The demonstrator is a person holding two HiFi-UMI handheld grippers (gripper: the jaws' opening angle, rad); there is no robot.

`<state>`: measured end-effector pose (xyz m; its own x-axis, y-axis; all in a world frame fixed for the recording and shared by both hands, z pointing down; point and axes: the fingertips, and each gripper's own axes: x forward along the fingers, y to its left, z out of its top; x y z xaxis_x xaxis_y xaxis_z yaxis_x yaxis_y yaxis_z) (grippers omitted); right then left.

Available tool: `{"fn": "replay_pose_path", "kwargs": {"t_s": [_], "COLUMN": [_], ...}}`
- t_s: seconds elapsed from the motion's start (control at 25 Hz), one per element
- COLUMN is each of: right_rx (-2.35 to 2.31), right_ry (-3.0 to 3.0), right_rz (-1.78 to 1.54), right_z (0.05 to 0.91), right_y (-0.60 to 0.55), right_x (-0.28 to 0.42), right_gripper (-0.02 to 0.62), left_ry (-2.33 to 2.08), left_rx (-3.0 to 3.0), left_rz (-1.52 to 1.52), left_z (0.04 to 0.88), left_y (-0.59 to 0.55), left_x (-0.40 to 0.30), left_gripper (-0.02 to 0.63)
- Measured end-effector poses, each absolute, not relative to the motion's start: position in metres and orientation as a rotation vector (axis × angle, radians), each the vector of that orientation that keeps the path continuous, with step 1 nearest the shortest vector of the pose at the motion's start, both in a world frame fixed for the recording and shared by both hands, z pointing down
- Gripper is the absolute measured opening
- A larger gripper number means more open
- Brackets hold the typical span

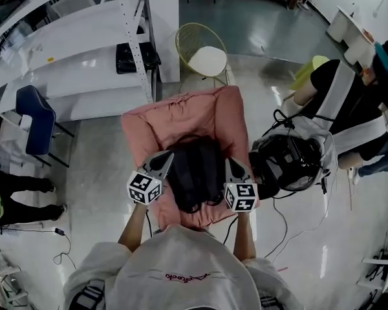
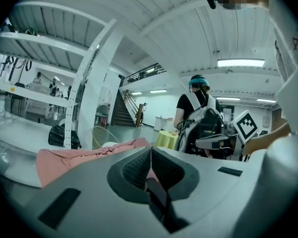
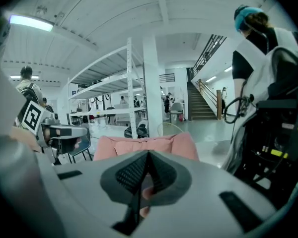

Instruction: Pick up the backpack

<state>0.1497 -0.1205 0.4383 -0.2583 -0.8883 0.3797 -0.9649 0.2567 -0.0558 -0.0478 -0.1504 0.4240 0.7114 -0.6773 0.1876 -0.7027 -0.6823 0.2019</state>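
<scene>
A black backpack (image 1: 195,170) lies on the seat of a pink armchair (image 1: 181,112), its strap loops toward me. My left gripper (image 1: 161,161) is at the backpack's left edge and my right gripper (image 1: 235,166) at its right edge. In the left gripper view the left gripper (image 2: 150,151) has its pads together, with a dark strap (image 2: 161,205) running out from between them. The right gripper view shows the right gripper (image 3: 148,156) likewise shut, a dark strap (image 3: 131,209) trailing from its pads. Pink cushion (image 3: 154,145) shows beyond.
A person (image 1: 349,105) wearing a harness stands at the right beside a black bundle of gear and cables (image 1: 288,161). White shelving (image 1: 71,57) with a black bag (image 1: 134,58) is at the back left. There are also a yellow wire chair (image 1: 204,57) and a blue chair (image 1: 35,118).
</scene>
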Motion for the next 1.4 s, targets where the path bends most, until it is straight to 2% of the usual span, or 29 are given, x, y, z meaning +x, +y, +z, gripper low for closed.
{"fn": "replay_pose_path", "kwargs": {"t_s": [0.6, 1.4], "right_rx": [1.612, 1.35], "right_ry": [-2.281, -2.194], "right_rz": [0.418, 0.692], "right_z": [0.47, 0.656], "right_y": [-0.177, -0.157], "right_x": [0.145, 0.137], "right_gripper": [0.018, 0.018], "left_ry": [-1.184, -1.186], "left_rx": [2.591, 2.307], "left_rz": [0.196, 0.341], "left_z": [0.458, 0.649], "left_y": [-0.197, -0.174], "left_x": [-0.064, -0.076], "left_gripper": [0.014, 0.014]}}
